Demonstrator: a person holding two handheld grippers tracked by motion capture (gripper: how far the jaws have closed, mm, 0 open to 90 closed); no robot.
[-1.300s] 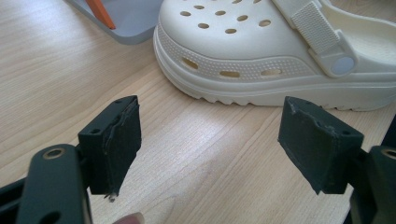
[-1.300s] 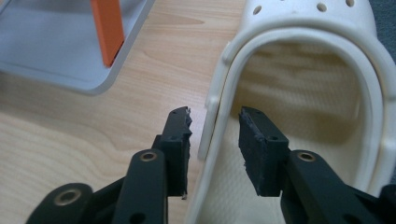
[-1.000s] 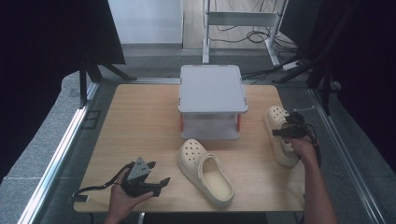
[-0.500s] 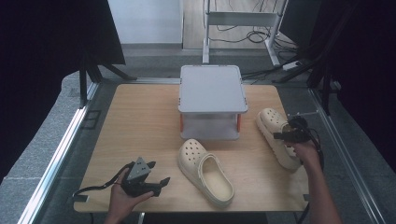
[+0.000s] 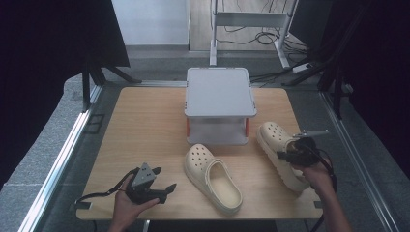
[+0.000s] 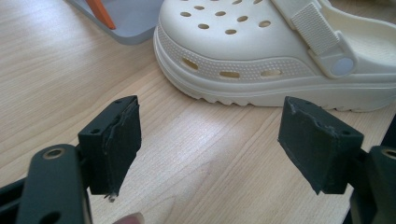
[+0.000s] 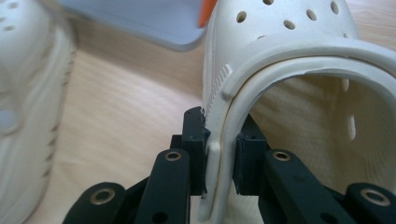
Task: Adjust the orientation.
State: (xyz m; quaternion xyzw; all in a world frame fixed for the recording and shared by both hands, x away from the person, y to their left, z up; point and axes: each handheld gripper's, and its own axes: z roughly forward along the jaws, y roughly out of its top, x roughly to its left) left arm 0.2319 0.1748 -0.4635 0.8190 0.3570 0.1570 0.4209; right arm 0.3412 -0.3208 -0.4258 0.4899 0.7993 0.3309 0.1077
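Wooden table [image 5: 145,125], gripped cream clog [image 5: 280,150]

Two clogs, middle one [image 5: 212,177] left of gripped one [image 5: 280,150], before the stand [image 5: 220,104].

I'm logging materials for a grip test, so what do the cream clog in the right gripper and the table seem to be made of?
The clog looks like moulded foam resin, matte cream: its wall is smooth and seamless, with punched round holes, clamped between the right gripper jaws. The table looks like pale wood or wood laminate with a low sheen: fine grain lines run across it. Which of the two can't be told.
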